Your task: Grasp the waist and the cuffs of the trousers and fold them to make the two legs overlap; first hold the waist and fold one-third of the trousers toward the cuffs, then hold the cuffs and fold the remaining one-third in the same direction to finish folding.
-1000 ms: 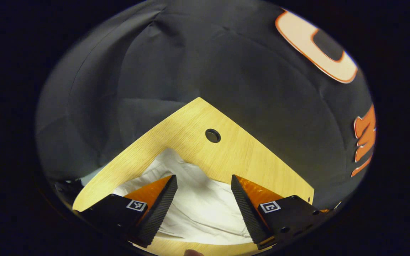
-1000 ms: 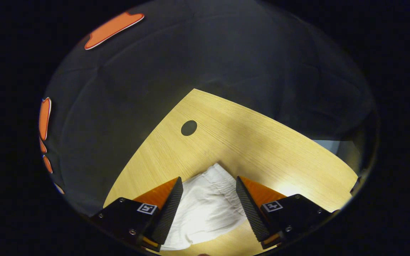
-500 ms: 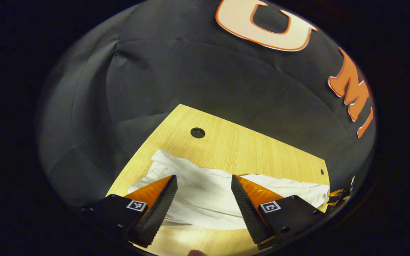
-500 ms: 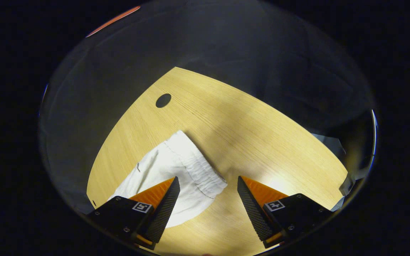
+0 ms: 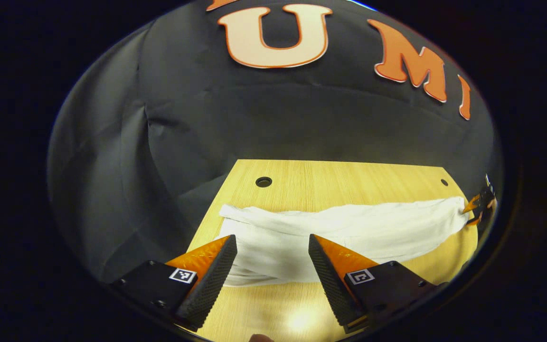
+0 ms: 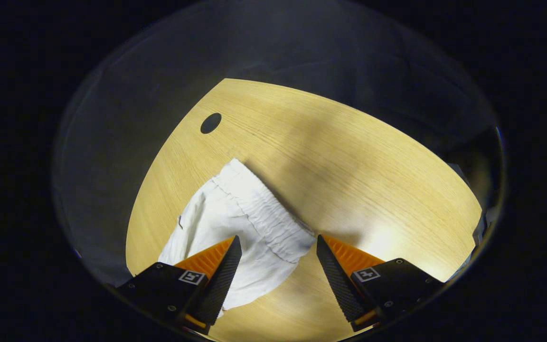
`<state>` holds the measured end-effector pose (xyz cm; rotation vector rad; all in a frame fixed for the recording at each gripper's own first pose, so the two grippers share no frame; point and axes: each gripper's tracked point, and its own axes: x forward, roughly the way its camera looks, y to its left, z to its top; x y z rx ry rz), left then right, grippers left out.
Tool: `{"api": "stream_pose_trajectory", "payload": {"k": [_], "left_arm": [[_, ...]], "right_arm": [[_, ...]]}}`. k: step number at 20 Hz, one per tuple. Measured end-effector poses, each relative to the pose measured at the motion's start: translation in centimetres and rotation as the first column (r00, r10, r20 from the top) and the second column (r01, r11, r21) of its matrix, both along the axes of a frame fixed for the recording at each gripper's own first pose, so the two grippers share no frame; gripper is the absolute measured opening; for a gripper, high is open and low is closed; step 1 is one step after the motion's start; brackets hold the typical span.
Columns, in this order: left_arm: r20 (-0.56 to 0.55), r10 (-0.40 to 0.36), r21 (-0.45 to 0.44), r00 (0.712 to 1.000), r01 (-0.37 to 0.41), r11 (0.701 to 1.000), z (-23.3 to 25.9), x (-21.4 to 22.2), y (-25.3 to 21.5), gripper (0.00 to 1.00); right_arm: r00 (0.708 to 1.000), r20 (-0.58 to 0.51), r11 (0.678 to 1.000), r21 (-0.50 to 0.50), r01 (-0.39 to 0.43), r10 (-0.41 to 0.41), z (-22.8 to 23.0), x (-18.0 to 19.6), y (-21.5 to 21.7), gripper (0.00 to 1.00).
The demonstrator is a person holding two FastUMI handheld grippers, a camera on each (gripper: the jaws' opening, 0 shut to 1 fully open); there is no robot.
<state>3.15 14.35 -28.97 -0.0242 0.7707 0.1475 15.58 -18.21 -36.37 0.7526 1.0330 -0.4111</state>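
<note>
Two grippers, left gripper (image 5: 272, 266) and right gripper (image 6: 278, 266), stand wide, holding nothing. White trousers (image 5: 330, 232) lie flat on table (image 5: 349, 175). Soft, light cloth; take gathered waist (image 6: 264, 213), at 12 o'clock from right gripper, and cuffs.

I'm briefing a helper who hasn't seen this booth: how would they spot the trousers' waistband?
Start at the wooden table with a round hole. White trousers lie across it. The waistband is the end with a gathered, ribbed strip, unlike the smooth cloth beside it.
</note>
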Motion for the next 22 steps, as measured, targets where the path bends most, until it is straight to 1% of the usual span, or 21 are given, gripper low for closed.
{"api": "stream_pose_trajectory", "payload": {"k": [1,2,3,4,5,6,7,8,9,11,13,15,16,18,19,22], "left_arm": [[0.005,-0.001,0.003,1.0,0.001,1.0,0.0,0.1,-0.5,0.99],[0.007,0.001,0.004,1.0,-0.001,1.0,-0.2,0.1,-0.3,0.99],[0.008,0.004,0.003,1.0,-0.004,1.0,-0.3,0.1,-0.2,1.0],[0.005,0.007,0.004,1.0,-0.007,1.0,-0.5,0.2,0.0,1.0],[0.0,0.008,0.008,1.0,-0.008,1.0,-0.7,0.2,0.1,1.0],[-0.004,0.007,0.014,1.0,-0.007,1.0,-0.9,0.3,0.0,1.0],[-0.011,0.01,0.016,1.0,-0.009,1.0,-1.1,0.4,-0.1,1.0],[-0.014,0.01,0.009,1.0,-0.01,1.0,-1.0,0.7,-0.4,1.0],[-0.014,0.014,0.0,1.0,-0.014,1.0,-0.9,1.0,-0.2,1.0],[-0.022,0.017,-0.03,1.0,-0.018,0.999,-1.5,0.7,0.4,1.0],[-0.032,0.01,-0.035,0.999,-0.011,0.999,-1.3,1.0,1.2,1.0],[-0.047,-0.001,-0.03,0.999,0.0,1.0,-0.6,1.5,0.8,1.0],[-0.044,-0.007,-0.033,0.999,0.005,0.999,-0.8,1.3,0.6,1.0],[-0.034,-0.015,-0.039,0.999,0.014,0.999,-0.9,1.2,0.6,1.0],[-0.03,-0.015,-0.039,0.999,0.014,0.999,-0.8,1.1,0.7,1.0],[-0.026,-0.022,-0.049,0.999,0.02,0.999,-0.7,0.6,0.5,1.0]], "right_arm": [[1.0,-0.027,1.0,0.006,0.009,-0.009,-0.5,-0.2,0.2,0.97],[0.999,-0.015,0.999,-0.016,0.029,-0.029,-0.7,0.2,-0.3,0.97],[0.999,-0.032,0.999,-0.005,0.034,-0.034,-0.7,0.0,-0.3,0.92],[0.997,-0.038,0.998,-0.023,0.061,-0.062,-1.0,-0.1,-0.9,0.87],[0.995,-0.063,0.997,-0.008,0.079,-0.079,-1.2,-0.2,-0.8,0.76],[0.993,-0.066,0.995,0.01,0.094,-0.094,-1.5,0.2,-0.8,0.68],[0.992,-0.056,0.993,0.025,0.111,-0.11,-1.7,0.5,-0.6,0.48],[0.993,-0.033,0.992,0.067,0.111,-0.109,-1.9,0.8,0.1,0.4],[0.994,0.003,0.99,0.086,0.107,-0.108,-1.8,0.9,0.2,0.25],[0.993,0.035,0.988,0.112,0.106,-0.111,-1.6,0.5,0.3,0.09],[0.992,0.067,0.989,0.105,0.101,-0.109,-0.9,0.5,0.1,0.06],[0.987,0.111,0.989,0.102,0.106,-0.117,0.4,0.4,0.1,0.06],[0.982,0.156,0.989,0.116,0.09,-0.108,1.4,0.7,0.7,0.06],[0.964,0.253,0.992,0.117,0.05,-0.078,3.6,1.5,1.5,0.05],[0.953,0.292,0.992,0.122,0.042,-0.076,4.7,2.0,1.9,0.05],[0.939,0.338,0.993,0.113,0.025,-0.062,6.7,2.2,3.3,0.05]]}}
